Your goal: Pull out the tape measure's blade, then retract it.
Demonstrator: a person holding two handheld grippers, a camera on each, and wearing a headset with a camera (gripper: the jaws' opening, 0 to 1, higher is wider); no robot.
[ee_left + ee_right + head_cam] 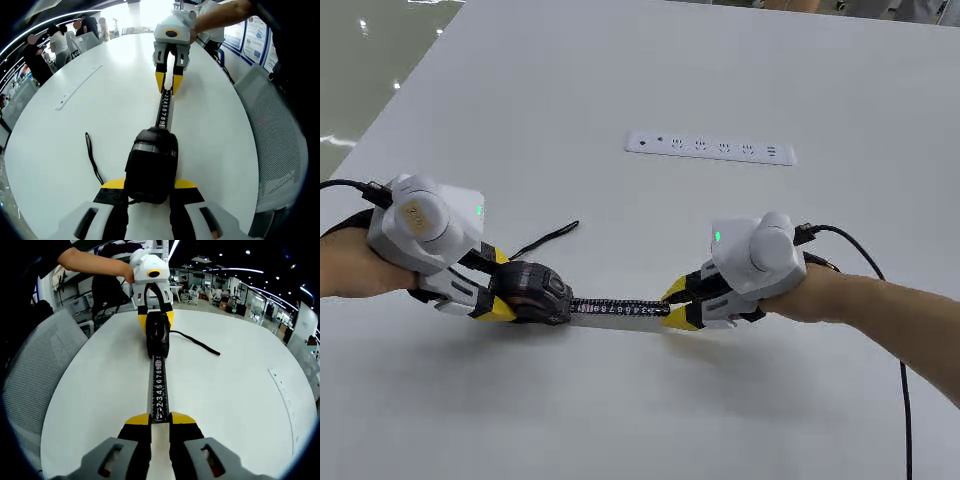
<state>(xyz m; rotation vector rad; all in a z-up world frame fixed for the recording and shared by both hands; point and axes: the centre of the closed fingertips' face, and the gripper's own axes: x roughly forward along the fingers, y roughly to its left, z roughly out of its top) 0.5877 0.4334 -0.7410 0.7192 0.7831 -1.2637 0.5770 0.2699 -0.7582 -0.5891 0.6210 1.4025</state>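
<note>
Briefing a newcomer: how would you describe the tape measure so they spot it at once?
On the white table, two grippers face each other. The left gripper clamps the tape measure, a chunky black case. Unlike the flat white power strip behind, it feeds a numbered blade to the right gripper.

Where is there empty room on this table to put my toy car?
Bare table lies beyond the power strip, between the strip and the blade, and along the near edge. It is crowded where the left gripper holds the tape measure, the right gripper pinches the blade, and the strap trails.
</note>
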